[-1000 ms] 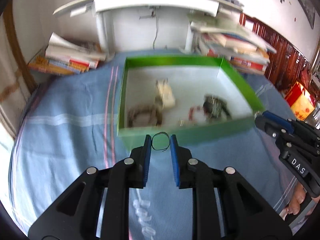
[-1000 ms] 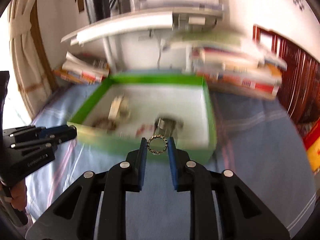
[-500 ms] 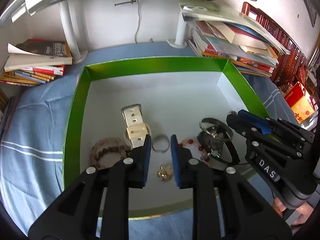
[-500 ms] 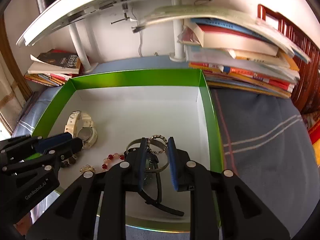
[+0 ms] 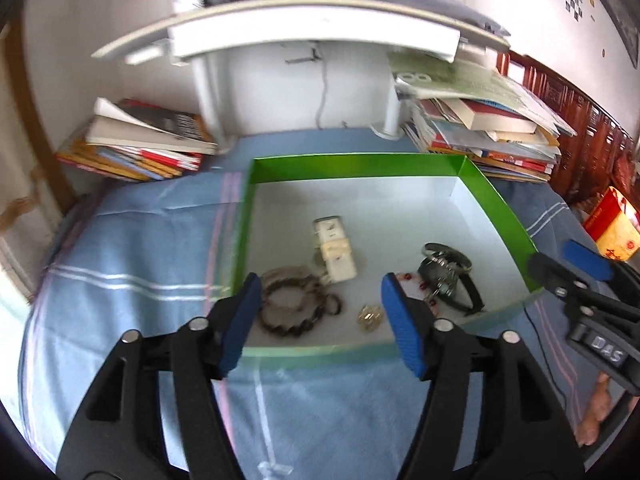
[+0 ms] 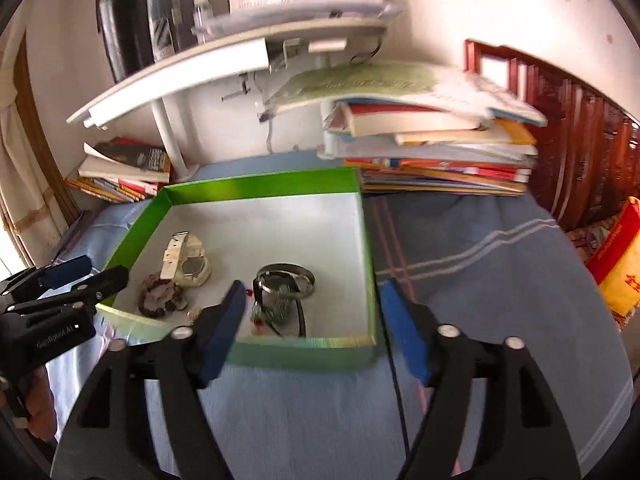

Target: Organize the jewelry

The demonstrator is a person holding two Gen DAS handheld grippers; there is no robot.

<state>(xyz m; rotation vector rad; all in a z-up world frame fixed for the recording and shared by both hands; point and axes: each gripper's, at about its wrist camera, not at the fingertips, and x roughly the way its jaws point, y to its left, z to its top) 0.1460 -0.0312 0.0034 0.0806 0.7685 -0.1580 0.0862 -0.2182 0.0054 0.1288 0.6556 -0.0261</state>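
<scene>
- With both claws over the near edge of the green box (image 5: pixel 496 204), the left gripper (image 5: pixel 320 316) is opening, nothing between the pads.
- Right gripper (image 6: pixel 310 320) is opening too, empty.
- Watch (image 5: pixel 334 254), bead bracelet (image 5: pixel 296 308), dark bangle (image 5: pixel 448 264) lie inside the box.

Glossy green cardboard box (image 5: pixel 496 204); striped blue cloth (image 5: pixel 132 256); metal bangle (image 6: pixel 286 276).

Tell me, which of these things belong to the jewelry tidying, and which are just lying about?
Part of the job:
- green box
- cream watch
- beaded bracelet
- dark watch
- gold trinket
- left gripper and right gripper, jaws opening, nothing between them

Just lying about:
- book stacks
- white shelf
- blue cloth
</scene>
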